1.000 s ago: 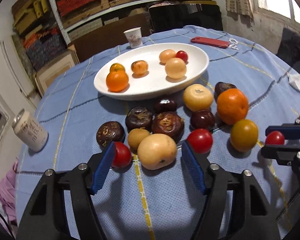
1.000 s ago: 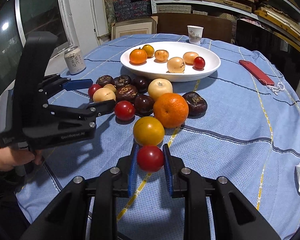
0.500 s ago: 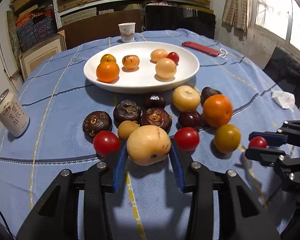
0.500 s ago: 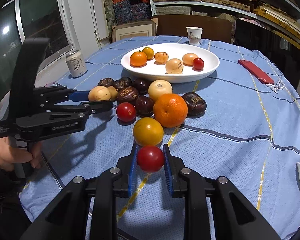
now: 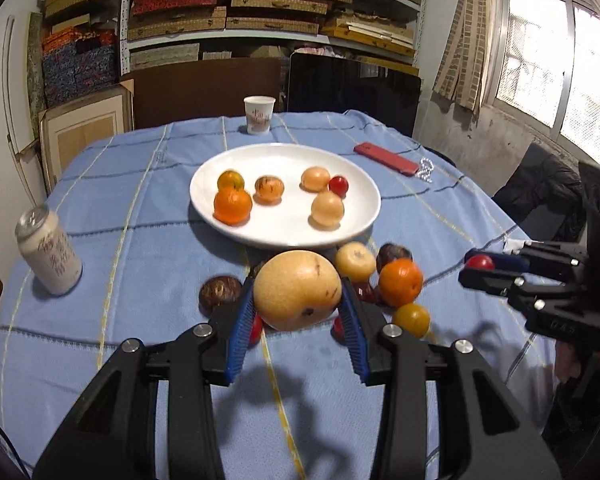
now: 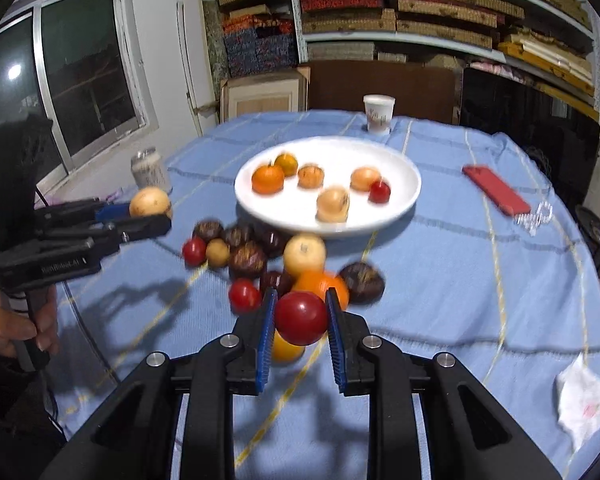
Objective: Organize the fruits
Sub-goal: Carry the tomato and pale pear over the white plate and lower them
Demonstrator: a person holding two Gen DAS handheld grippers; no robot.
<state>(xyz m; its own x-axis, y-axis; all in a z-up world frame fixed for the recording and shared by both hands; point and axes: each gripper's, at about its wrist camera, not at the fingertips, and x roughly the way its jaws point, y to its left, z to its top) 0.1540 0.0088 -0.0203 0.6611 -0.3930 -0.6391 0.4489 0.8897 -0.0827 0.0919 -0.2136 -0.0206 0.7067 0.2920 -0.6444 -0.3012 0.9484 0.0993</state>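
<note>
My left gripper is shut on a large tan pear and holds it above the table; it also shows in the right wrist view. My right gripper is shut on a red tomato, lifted above the fruit pile; the tomato shows in the left wrist view. A white plate holds several fruits, among them an orange. Loose fruits lie on the blue cloth before the plate: an orange, dark passion fruits, tomatoes.
A drink can stands at the left. A paper cup stands behind the plate. A red phone with a bead chain lies at the right. A crumpled tissue lies near the right table edge.
Both grippers have risen from the table with their fruit. The left closed on the pear earlier and now carries it higher; the right lifted the tomato.
</note>
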